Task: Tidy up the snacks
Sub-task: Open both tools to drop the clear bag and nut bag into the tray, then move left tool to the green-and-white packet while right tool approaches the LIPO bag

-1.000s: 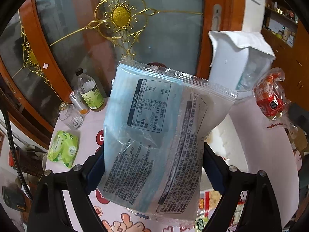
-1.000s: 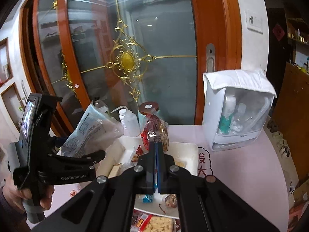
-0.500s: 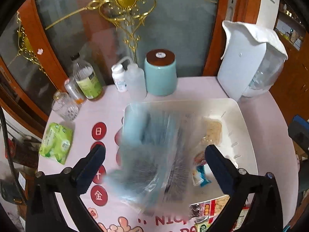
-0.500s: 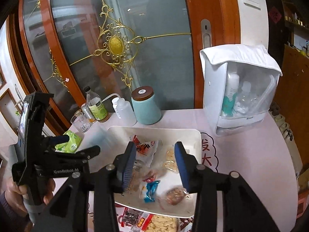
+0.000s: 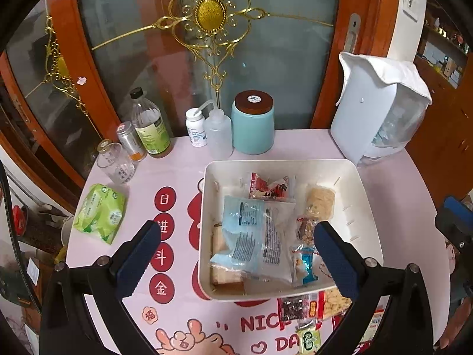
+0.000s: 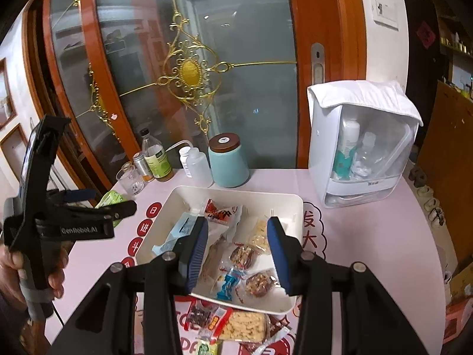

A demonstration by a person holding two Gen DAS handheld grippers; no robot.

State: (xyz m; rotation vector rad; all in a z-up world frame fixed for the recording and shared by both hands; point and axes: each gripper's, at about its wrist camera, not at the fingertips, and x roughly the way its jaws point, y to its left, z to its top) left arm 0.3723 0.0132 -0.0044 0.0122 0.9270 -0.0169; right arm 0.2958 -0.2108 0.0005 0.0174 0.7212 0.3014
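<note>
Tray: several wrapped snacks, among them a pale blue printed packet (image 5: 251,236), are laid in the white rectangular plastic tray (image 5: 366,207).
Left: a few snack packets (image 6: 236,325) are seen on the pink worktop (image 5: 399,183), outside the tray.
Grippers: the left gripper (image 5: 236,254) is spread wide and the right gripper (image 6: 238,251) partly spread; nothing is held.

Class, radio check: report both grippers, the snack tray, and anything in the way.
Left gripper open, empty. Right gripper open, empty. Blue packet lies in white tray; more snacks outside. Nothing in the way.

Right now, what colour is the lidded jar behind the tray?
Pale teal jar with a dark brown lid, clearest in the left wrist view.
</note>
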